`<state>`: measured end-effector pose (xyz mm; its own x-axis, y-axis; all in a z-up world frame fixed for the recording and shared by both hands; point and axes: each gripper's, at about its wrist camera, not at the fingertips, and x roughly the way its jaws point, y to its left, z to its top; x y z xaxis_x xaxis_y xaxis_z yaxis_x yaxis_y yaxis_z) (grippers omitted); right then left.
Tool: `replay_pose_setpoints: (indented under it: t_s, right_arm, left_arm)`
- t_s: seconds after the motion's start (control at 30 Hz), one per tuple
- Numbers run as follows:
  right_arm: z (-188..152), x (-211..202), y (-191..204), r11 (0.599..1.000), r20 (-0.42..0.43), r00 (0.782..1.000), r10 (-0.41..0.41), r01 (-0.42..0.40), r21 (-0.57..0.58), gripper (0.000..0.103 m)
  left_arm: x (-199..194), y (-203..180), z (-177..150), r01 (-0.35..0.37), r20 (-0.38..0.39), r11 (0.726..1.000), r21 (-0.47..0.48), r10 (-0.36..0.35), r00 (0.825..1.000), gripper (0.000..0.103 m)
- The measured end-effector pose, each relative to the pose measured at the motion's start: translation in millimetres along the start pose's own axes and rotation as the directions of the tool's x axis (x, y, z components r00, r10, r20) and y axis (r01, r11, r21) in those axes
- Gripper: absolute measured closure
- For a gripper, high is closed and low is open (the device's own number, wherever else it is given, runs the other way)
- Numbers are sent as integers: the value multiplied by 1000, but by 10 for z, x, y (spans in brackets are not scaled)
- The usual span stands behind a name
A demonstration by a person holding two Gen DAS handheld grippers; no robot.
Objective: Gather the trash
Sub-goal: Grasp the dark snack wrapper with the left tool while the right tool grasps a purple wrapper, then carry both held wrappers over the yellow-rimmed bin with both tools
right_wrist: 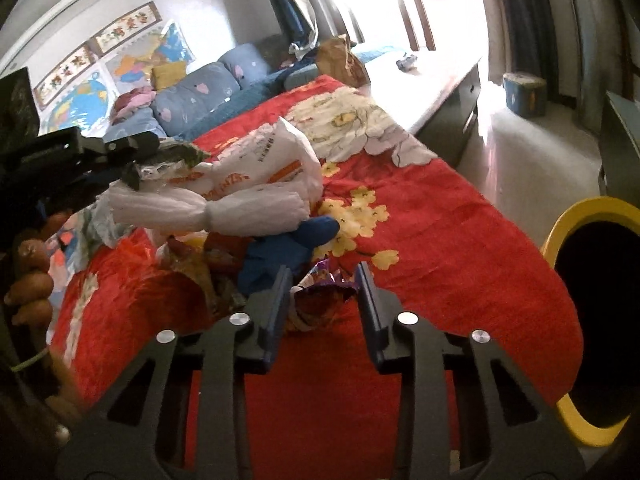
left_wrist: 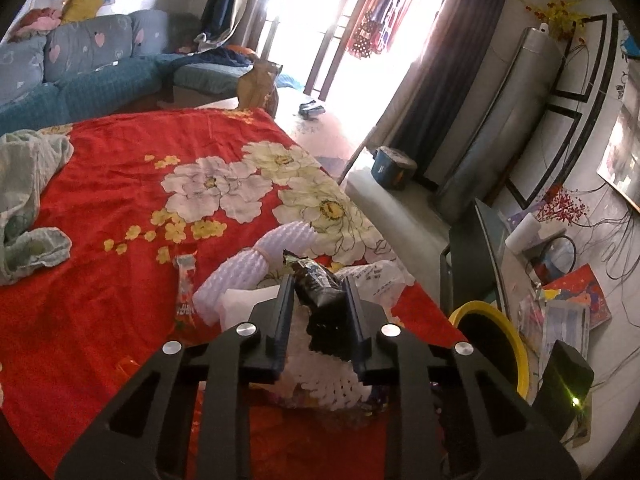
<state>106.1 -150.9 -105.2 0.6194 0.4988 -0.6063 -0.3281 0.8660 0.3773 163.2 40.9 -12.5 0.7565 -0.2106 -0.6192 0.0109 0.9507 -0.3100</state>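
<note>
My left hand-held gripper [left_wrist: 318, 284] is clamped on a dark crinkled wrapper [left_wrist: 320, 286], which sits squeezed between both fingers at the lower centre of the left wrist view. Under and around it lies a heap of trash: white foam netting [left_wrist: 256, 264] curling to the upper left of the fingers, a white plastic bag [left_wrist: 380, 280] just to the right, and a thin printed wrapper [left_wrist: 185, 292] lying flat on the red floral cloth [left_wrist: 120, 184] that covers the surface. A crumpled pale green cloth [left_wrist: 28, 200] lies well apart at the left edge. The yellow-rimmed bin [left_wrist: 516, 344] stands at the lower right, beside the surface.

In the right wrist view, my right hand-held gripper [right_wrist: 324, 280] is narrowed around a purple foil wrapper [right_wrist: 320, 300]; the left finger touches it, but I cannot tell whether the right finger presses on it. Just above the fingers lies a blue piece of trash [right_wrist: 288, 248], and beyond it the foam netting [right_wrist: 208, 210] and the plastic bag [right_wrist: 272, 160]. The left gripper with its wrapper shows at the upper left [right_wrist: 136, 148], and my hand [right_wrist: 32, 280] on its handle at the left edge. The bin's dark mouth and yellow rim [right_wrist: 600, 204] fill the right edge.
</note>
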Motion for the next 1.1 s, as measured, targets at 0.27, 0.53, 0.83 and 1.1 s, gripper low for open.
replay_pose_setpoints:
  t_s: [0.27,0.53,0.83,1.1]
  right_arm:
    - [77,-221,-86,1000,55,998,-17,17,12,85]
    - [216,-485,-358,996,128,990,-65,57,62,86]
    - [330,-776,-755,981,200,967,-159,132,140,86]
    - [345,-980,-1110,958,228,944,-239,190,214,86]
  left_arm:
    - [-237,-156,102,43,74,999,33,-46,996,84]
    - [-284,-481,48,98,72,991,89,-105,992,84]
    - [-174,-880,-99,160,21,975,156,-165,986,84]
    - [-7,-1201,-284,203,-37,958,204,-200,979,84]
